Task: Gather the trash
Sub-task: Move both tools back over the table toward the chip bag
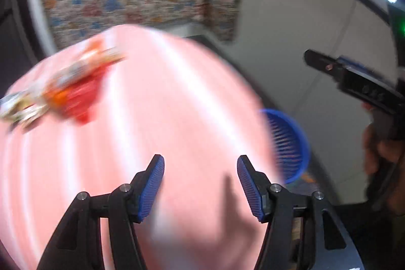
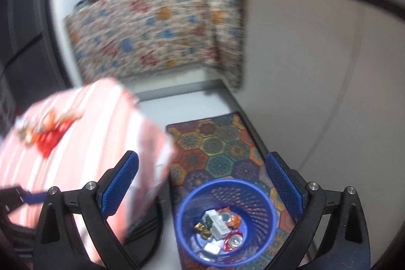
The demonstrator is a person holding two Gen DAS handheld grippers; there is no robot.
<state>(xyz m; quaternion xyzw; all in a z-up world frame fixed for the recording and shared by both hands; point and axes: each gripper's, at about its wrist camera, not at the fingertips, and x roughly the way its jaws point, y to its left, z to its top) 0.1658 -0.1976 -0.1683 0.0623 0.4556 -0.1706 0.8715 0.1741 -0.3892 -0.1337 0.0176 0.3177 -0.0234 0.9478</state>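
Note:
Crumpled red, orange and silver wrappers (image 1: 68,90) lie on a round table covered in a pink striped cloth (image 1: 164,98). My left gripper (image 1: 200,168) hovers over the cloth, open, with nothing between its blue pads. The wrappers are far up and left of it. My right gripper (image 2: 202,168) stands wide open and empty above a blue mesh basket (image 2: 222,182) on the floor. Inside the basket lie crushed cans (image 2: 234,241), a small carton (image 2: 215,222) and a gold wrapper (image 2: 202,229). The wrappers (image 2: 48,133) also show at the left of the right wrist view.
The basket (image 1: 288,141) stands beside the table on a hexagon-patterned mat (image 2: 215,143). A floral cloth (image 2: 157,32) drapes a counter at the back with pots on it. A white wall (image 2: 316,67) runs along the right. A hand (image 1: 379,151) holds the right gripper.

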